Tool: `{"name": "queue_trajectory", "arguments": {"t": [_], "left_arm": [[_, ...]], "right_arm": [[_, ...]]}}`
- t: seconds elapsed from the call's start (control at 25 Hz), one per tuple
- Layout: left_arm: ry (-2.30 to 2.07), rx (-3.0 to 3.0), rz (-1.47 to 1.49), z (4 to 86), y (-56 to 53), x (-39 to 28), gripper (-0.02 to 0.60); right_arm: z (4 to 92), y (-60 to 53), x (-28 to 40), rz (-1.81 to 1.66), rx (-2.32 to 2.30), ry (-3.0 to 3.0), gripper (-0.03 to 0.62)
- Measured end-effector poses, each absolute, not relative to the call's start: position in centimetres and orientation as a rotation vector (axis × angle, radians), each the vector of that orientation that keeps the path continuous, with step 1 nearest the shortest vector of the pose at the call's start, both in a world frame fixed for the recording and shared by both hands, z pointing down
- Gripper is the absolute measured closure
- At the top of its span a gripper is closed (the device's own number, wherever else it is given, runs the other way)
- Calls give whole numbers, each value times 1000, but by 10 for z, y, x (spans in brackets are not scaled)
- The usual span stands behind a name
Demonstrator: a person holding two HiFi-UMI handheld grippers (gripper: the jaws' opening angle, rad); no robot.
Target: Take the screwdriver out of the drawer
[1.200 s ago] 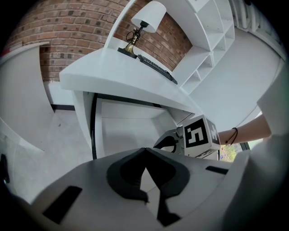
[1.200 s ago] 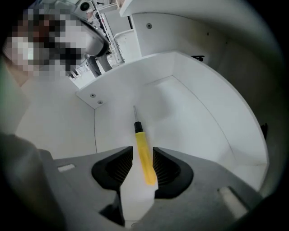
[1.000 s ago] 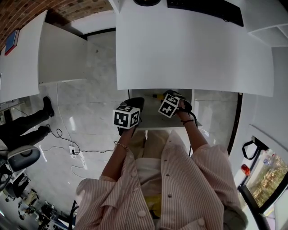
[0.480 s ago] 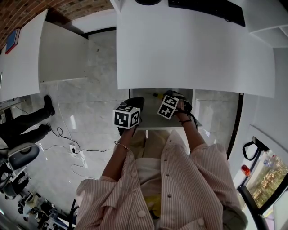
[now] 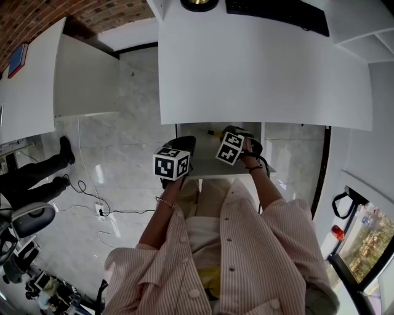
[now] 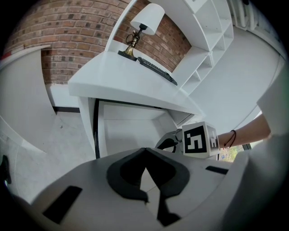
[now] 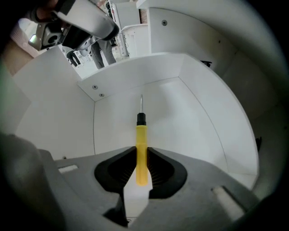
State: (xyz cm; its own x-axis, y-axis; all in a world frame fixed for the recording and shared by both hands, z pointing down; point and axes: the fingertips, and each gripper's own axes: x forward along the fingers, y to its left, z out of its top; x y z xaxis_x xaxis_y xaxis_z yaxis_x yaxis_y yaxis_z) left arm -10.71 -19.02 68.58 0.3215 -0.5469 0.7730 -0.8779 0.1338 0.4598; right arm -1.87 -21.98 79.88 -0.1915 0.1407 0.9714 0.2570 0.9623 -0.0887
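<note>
A yellow-handled screwdriver (image 7: pixel 141 144) with a black collar and a thin metal shaft lies in the open white drawer (image 7: pixel 189 122) under the desk. My right gripper (image 7: pixel 142 153) points down into the drawer. Its jaws are closing, and both pads touch the sides of the yellow handle. In the head view the right gripper (image 5: pixel 237 131) is inside the drawer (image 5: pixel 206 165), with a bit of the screwdriver (image 5: pixel 213 131) showing beside it. My left gripper (image 5: pixel 180 146) hovers at the drawer's left front corner. In its own view the left gripper (image 6: pixel 144 151) is shut, with nothing between its jaws.
The white desk top (image 5: pixel 265 67) overhangs the drawer and carries a black keyboard (image 5: pixel 277 13) and a lamp (image 6: pixel 143 20). A second white table (image 5: pixel 37 74) stands to the left. A cable (image 5: pixel 98 209) lies on the marble floor, where a seated person's legs (image 5: pixel 34 169) also show.
Both grippers keep their places at the drawer. Only the head view has shifted slightly.
</note>
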Motion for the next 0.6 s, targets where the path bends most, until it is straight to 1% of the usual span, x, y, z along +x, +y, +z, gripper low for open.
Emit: {"name": "queue_trajectory", "arguments": {"t": [0.36,0.6], "left_arm": [[-1376,1656,366,657,-196,-113,581],[-1400,1752,350,627,-197,-116,581]], "right_arm": [[745,-229,-26,-146,-271,-1891,517],[710,-236,-23,-230,-218,-1940,517]]}}
